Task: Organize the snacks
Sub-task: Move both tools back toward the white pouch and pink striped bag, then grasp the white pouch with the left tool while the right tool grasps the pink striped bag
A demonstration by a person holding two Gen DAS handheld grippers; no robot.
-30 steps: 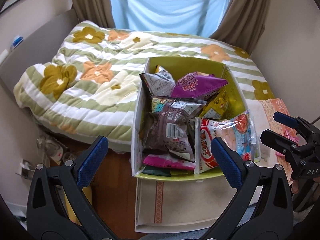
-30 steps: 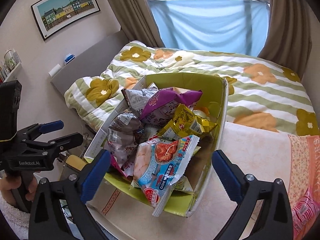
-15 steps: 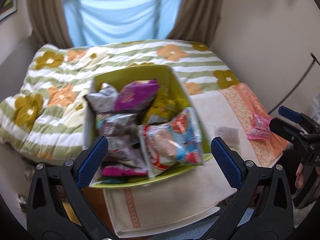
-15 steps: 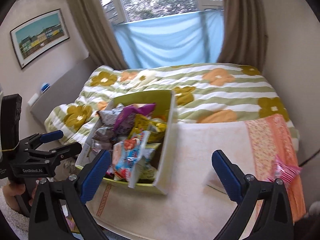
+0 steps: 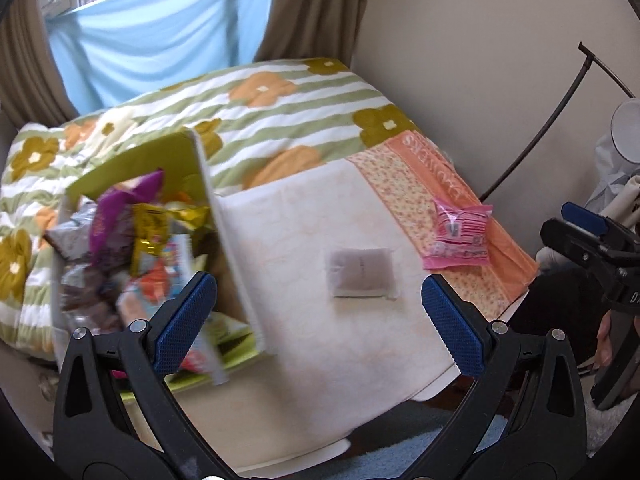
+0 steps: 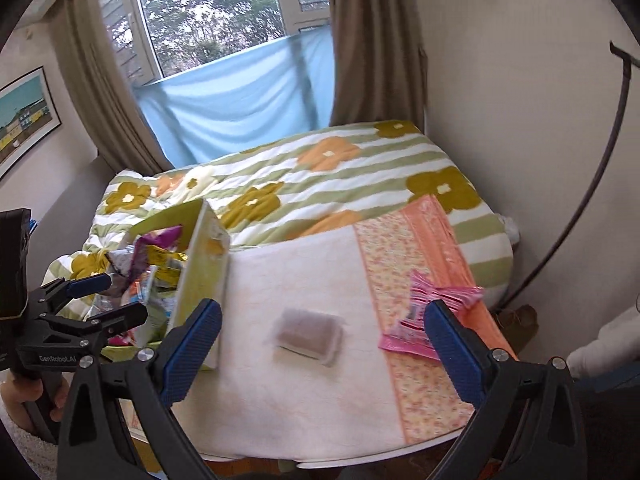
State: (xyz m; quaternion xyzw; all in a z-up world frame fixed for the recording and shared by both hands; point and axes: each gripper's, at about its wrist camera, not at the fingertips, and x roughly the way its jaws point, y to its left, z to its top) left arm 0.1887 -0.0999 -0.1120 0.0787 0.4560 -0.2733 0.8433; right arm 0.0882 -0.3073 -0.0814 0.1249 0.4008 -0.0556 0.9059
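A green box (image 5: 236,280) (image 6: 200,264) full of snack packets stands at the left of a cloth-covered table. A small greyish packet (image 5: 362,274) (image 6: 308,334) lies alone mid-table. A pink packet (image 5: 460,236) (image 6: 420,322) rests on the orange border at the right. My left gripper (image 5: 320,320) hovers open over the table's near part, the grey packet just beyond its fingertips. My right gripper (image 6: 322,350) is open too, low over the table, with the grey packet between its fingers' lines. Neither holds anything.
The table's white cloth (image 6: 288,392) ends at a rounded near edge. A bed with a flowered quilt (image 6: 320,176) lies behind, then a blue sheet and curtains. A wall and a curved black rod (image 6: 600,160) stand right. A hand (image 6: 24,396) grips the left tool.
Both views have swung right, away from the box and onto the open cloth. The grey and pink packets have come into view. Both grippers stay open.
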